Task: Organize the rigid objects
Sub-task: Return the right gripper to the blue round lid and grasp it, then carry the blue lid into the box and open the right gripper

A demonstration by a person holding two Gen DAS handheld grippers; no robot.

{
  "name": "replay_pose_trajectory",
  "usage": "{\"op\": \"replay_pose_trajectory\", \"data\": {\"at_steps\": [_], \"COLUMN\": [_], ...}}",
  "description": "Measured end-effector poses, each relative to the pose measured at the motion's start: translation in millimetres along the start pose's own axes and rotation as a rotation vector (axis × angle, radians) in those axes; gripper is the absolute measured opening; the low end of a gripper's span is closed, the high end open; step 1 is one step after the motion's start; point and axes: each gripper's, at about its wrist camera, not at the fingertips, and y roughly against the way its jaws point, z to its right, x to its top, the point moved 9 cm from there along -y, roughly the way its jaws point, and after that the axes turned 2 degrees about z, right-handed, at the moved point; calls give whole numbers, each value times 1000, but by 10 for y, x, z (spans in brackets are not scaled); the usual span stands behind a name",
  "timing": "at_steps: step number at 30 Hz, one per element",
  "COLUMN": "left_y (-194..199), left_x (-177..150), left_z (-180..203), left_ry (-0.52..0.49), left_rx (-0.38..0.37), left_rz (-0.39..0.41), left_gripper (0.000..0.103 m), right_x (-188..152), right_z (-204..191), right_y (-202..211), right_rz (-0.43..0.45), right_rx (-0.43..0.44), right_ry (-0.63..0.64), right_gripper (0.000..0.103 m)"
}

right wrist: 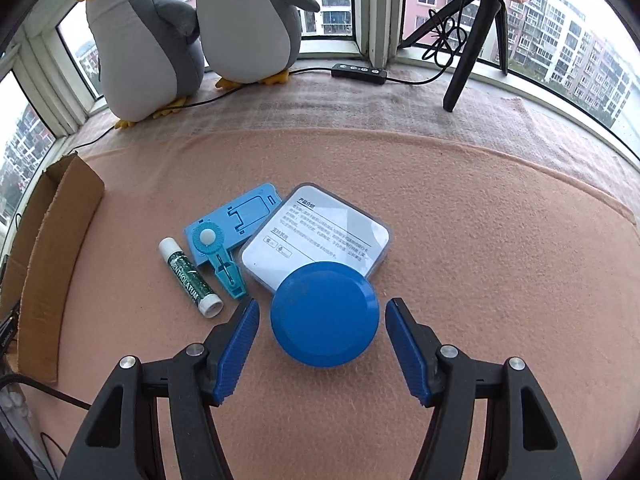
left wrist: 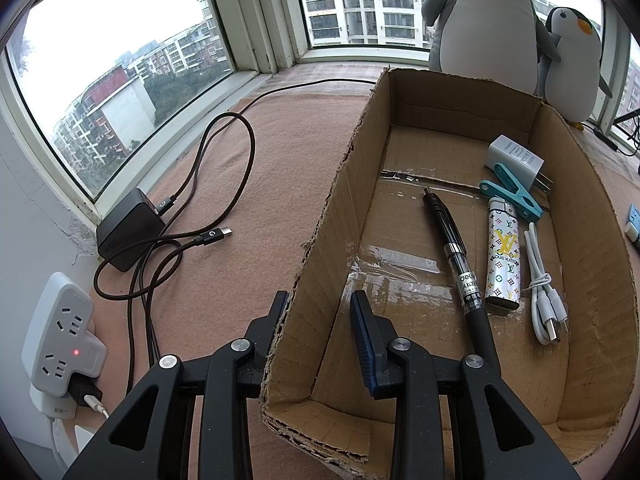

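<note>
Meanwhile the left gripper (left wrist: 320,312) clamps the cardboard box (left wrist: 320,240) wall; right gripper (right wrist: 322,328) jaws open astride the blue round case (right wrist: 324,314).

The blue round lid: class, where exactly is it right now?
In the right wrist view, the blue round lid lies on the pink cloth between the right gripper's open jaws, overlapping the white case.

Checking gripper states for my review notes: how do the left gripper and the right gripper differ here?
The left gripper is shut on the cardboard box, one finger outside its side wall and one inside; the right gripper is open, holding nothing. The left grips an upright wall; the right straddles the blue round lid lying flat on the pink cloth, pads clear of it. Both have black frames with blue pads and point downward.
</note>
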Motion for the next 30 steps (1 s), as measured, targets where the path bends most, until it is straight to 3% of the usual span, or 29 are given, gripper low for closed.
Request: {"op": "replay_pose_trajectory", "data": {"at_steps": [6, 21, 30], "left_y": [-1, -1, 5], "left_x": [2, 6, 2], "left_z": [1, 3, 6], "left_ry": [1, 1, 1], "left_rx": [0, 0, 0], "left_rz": [0, 0, 1], "left_gripper": [32, 32, 32], "right_x": [4, 12, 220], "right_z": [5, -25, -496], "right_y": [-46, 114, 412], "right_rz": [-17, 15, 81], "right_rx": [-13, 22, 102], "right_ry": [7, -24, 30], "right_gripper": [46, 46, 46]}}
